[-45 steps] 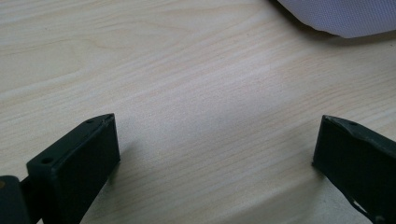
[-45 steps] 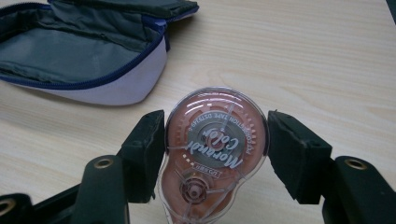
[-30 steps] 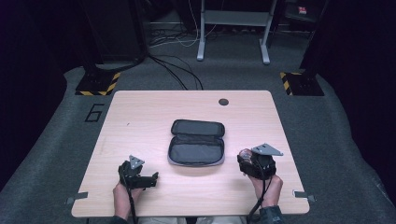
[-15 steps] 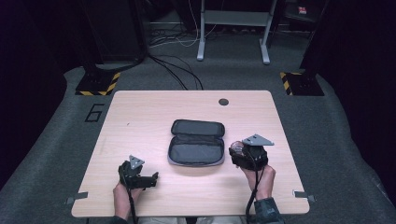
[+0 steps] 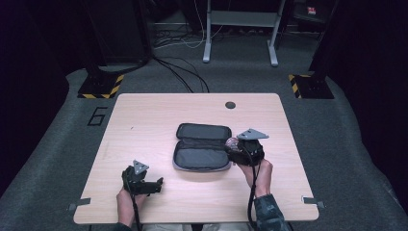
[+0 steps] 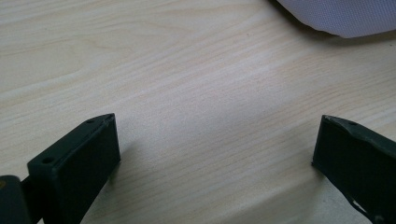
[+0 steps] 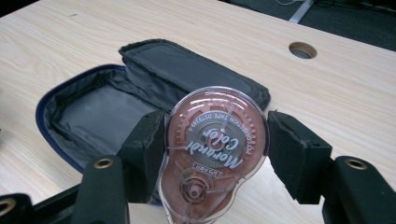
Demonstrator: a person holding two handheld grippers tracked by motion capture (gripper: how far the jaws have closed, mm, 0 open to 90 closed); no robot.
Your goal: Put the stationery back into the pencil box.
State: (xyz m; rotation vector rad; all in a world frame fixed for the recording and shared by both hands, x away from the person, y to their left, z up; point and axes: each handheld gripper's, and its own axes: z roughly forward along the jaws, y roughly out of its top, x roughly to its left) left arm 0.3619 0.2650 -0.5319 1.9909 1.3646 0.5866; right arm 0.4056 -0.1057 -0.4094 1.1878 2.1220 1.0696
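A: From high up, what's there?
B: A dark room, a pale wooden table [image 5: 144, 125]. An open grey zip-up fabric case [image 5: 202, 147] lies in the middle. The right gripper [image 5: 235, 147] is at its 3 o'clock edge.

A: And the left gripper view?
B: The left gripper [image 6: 215, 149] rests low with jaws wide apart, nothing between them.

A: And the right gripper view?
B: Its jaws squeeze a clear pinkish plastic correction-tape roller [image 7: 215, 149]. The case sits at 11 o'clock. I think it should go in gently, low and flat.
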